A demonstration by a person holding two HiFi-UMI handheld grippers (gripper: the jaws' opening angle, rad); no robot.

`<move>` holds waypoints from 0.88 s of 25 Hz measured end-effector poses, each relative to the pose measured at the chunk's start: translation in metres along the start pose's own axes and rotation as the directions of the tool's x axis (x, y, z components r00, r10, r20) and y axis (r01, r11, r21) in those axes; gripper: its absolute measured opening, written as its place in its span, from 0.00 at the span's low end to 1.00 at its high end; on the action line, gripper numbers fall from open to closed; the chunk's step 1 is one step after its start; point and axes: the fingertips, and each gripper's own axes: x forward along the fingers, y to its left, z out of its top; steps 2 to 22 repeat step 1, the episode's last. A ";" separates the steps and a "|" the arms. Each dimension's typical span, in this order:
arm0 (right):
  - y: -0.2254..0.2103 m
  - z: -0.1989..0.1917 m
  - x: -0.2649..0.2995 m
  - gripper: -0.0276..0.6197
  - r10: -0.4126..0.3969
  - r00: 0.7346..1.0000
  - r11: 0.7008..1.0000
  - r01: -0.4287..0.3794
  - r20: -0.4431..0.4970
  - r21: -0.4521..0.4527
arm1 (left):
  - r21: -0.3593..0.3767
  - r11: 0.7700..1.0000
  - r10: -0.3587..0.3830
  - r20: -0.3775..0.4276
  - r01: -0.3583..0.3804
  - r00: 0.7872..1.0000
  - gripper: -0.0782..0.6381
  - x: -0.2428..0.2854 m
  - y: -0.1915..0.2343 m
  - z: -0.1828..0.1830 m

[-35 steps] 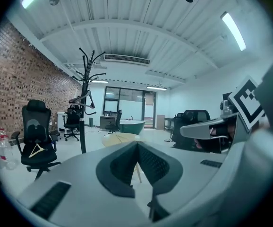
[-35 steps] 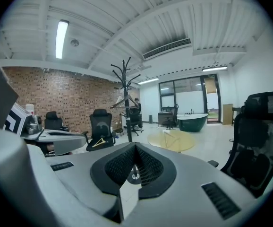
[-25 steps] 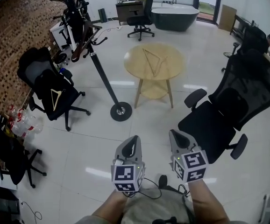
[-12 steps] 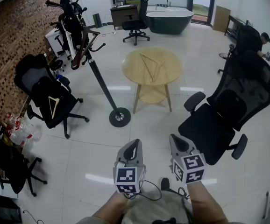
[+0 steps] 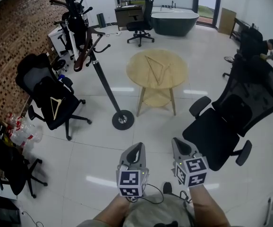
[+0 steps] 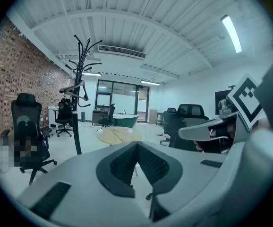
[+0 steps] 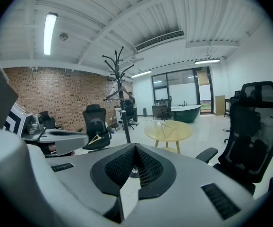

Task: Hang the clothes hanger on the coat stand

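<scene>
A person holds the left gripper point(image 5: 135, 150) and right gripper point(image 5: 180, 144) at the waist, both closed and empty, apparently not yet reaching. The wooden hanger point(image 5: 156, 69) lies on the round table point(image 5: 135, 66) ahead, beside the coat stand point(image 5: 103, 82).

Red-brown brick wall point(image 5: 6, 46), glossy white tiled floor point(image 5: 89, 150) — black office chair point(image 5: 212, 136), black coat stand point(image 5: 106, 86), pale wooden round table point(image 5: 176, 67).

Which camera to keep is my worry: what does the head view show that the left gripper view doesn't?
Head view only: the wooden hanger lying on the black office chair. Left gripper view only: the ceiling light, and the left gripper's jaws close up, together and empty. Both: the coat stand, the round wooden table, the bathtub.
</scene>
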 end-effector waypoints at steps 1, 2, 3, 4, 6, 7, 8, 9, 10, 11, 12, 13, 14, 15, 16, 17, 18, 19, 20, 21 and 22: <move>0.000 0.000 0.003 0.04 0.001 1.000 1.000 -0.001 -0.002 0.002 | 0.001 1.000 0.001 -0.002 -0.001 1.000 0.13 0.002 0.002 0.000; 0.000 0.000 0.003 0.04 0.001 1.000 1.000 -0.001 -0.002 0.002 | 0.001 1.000 0.001 -0.002 -0.001 1.000 0.13 0.002 0.002 0.000; 0.000 0.000 0.003 0.04 0.001 1.000 1.000 -0.001 -0.002 0.002 | 0.001 1.000 0.001 -0.002 -0.001 1.000 0.13 0.002 0.002 0.000; 0.000 0.000 0.003 0.04 0.001 1.000 1.000 -0.001 -0.002 0.002 | 0.001 1.000 0.001 -0.002 -0.001 1.000 0.13 0.002 0.002 0.000; 0.000 0.000 0.003 0.04 0.001 1.000 1.000 -0.001 -0.002 0.002 | 0.001 1.000 0.001 -0.002 -0.001 1.000 0.13 0.002 0.002 0.000; 0.000 0.000 0.003 0.04 0.001 1.000 1.000 -0.001 -0.002 0.002 | 0.001 1.000 0.001 -0.002 -0.001 1.000 0.13 0.002 0.002 0.000; 0.000 0.000 0.003 0.04 0.001 1.000 1.000 -0.001 -0.002 0.002 | 0.001 1.000 0.001 -0.002 -0.001 1.000 0.13 0.002 0.002 0.000; 0.000 0.000 0.003 0.04 0.001 1.000 1.000 -0.001 -0.002 0.002 | 0.001 1.000 0.001 -0.002 -0.001 1.000 0.13 0.002 0.002 0.000; 0.000 0.000 0.003 0.04 0.001 1.000 1.000 -0.001 -0.002 0.002 | 0.001 1.000 0.001 -0.002 -0.001 1.000 0.13 0.002 0.002 0.000; 0.000 0.000 0.003 0.04 0.001 1.000 1.000 -0.001 -0.002 0.002 | 0.001 1.000 0.001 -0.002 -0.001 1.000 0.13 0.002 0.002 0.000; 0.000 0.000 0.003 0.04 0.001 1.000 1.000 -0.001 -0.002 0.002 | 0.001 1.000 0.001 -0.002 -0.001 1.000 0.13 0.002 0.002 0.000; 0.000 0.000 0.003 0.04 0.001 1.000 1.000 -0.001 -0.002 0.002 | 0.001 1.000 0.001 -0.002 -0.001 1.000 0.13 0.002 0.002 0.000; 0.000 0.000 0.003 0.04 0.001 1.000 1.000 -0.001 -0.002 0.002 | 0.001 1.000 0.001 -0.002 -0.001 1.000 0.13 0.002 0.002 0.000; 0.000 0.000 0.003 0.04 0.001 1.000 1.000 -0.001 -0.002 0.002 | 0.001 1.000 0.001 -0.002 -0.001 1.000 0.13 0.002 0.002 0.000; 0.000 0.000 0.003 0.04 0.001 1.000 1.000 -0.001 -0.002 0.002 | 0.001 1.000 0.001 -0.002 -0.001 1.000 0.13 0.002 0.002 0.000; 0.000 0.000 0.003 0.04 0.001 1.000 1.000 -0.001 -0.002 0.002 | 0.001 1.000 0.001 -0.002 -0.001 1.000 0.13 0.002 0.002 0.000; 0.000 0.000 0.003 0.04 0.001 1.000 1.000 -0.001 -0.002 0.002 | 0.001 1.000 0.001 -0.002 -0.001 1.000 0.13 0.002 0.002 0.000; 0.000 0.000 0.003 0.04 0.001 1.000 1.000 -0.001 -0.002 0.002 | 0.001 1.000 0.001 -0.002 -0.001 1.000 0.13 0.002 0.002 0.000; 0.000 0.000 0.003 0.04 0.001 1.000 1.000 -0.001 -0.002 0.002 | 0.001 1.000 0.001 -0.002 -0.001 1.000 0.13 0.002 0.002 0.000; 0.000 0.000 0.003 0.04 0.001 1.000 1.000 -0.001 -0.002 0.002 | 0.001 1.000 0.001 -0.002 -0.001 1.000 0.13 0.002 0.002 0.000; 0.000 0.000 0.003 0.04 0.001 1.000 1.000 -0.001 -0.002 0.002 | 0.001 1.000 0.001 -0.002 -0.001 1.000 0.13 0.002 0.002 0.000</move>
